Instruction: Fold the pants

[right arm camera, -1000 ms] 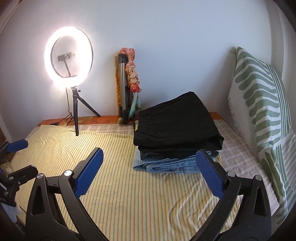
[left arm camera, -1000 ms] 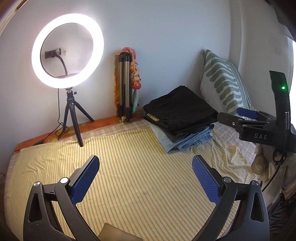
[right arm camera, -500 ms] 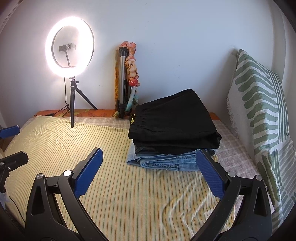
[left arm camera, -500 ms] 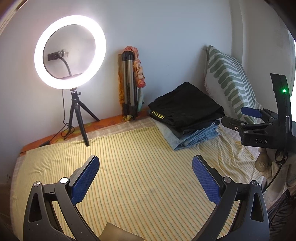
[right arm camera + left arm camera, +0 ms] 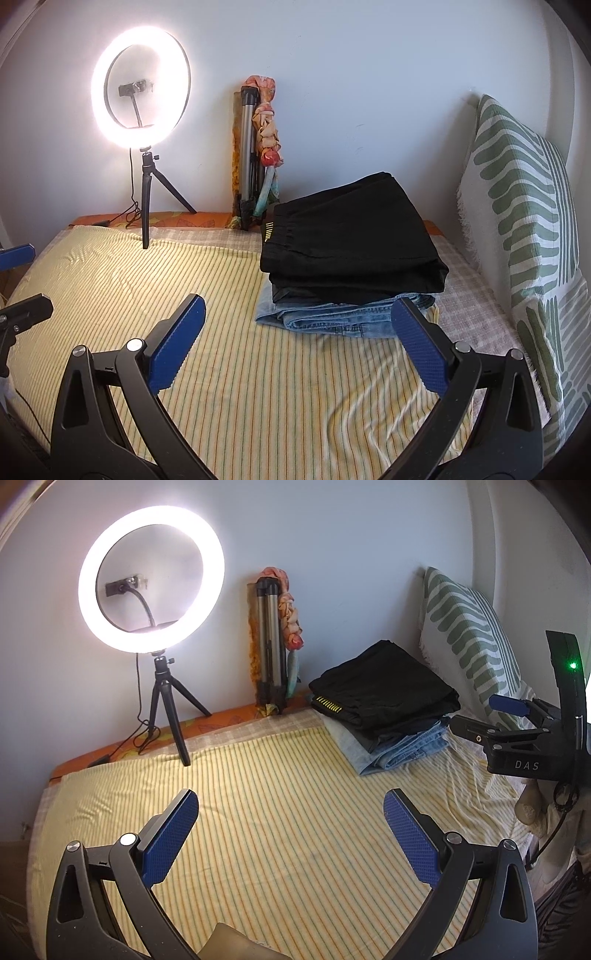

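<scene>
Yellow striped sheet (image 5: 280, 812) covers the bed, pulled mostly flat with a few ripples near the right side. Both grippers hang above it with nothing between their blue pads. The left gripper (image 5: 291, 827) has its jaws spread wide over the bare middle of the sheet, and the right gripper (image 5: 299, 339) is released just as wide, facing the stack of clothes. That stack sits toward the far right of the bed: folded black pants (image 5: 351, 240) lie on top, elastic waistband turned toward the left, and folded blue jeans (image 5: 343, 317) lie underneath, their edges sticking out past the black pair on the near side. A green-and-white patterned pillow (image 5: 524, 221) leans upright against the wall just beside the stack. At the far left a lit ring light (image 5: 151, 579) stands on its small black tripod on the sheet's far edge, and a folded silver tripod (image 5: 271, 646) with a colourful cloth draped on it leans against the wall between the light and the clothes.
</scene>
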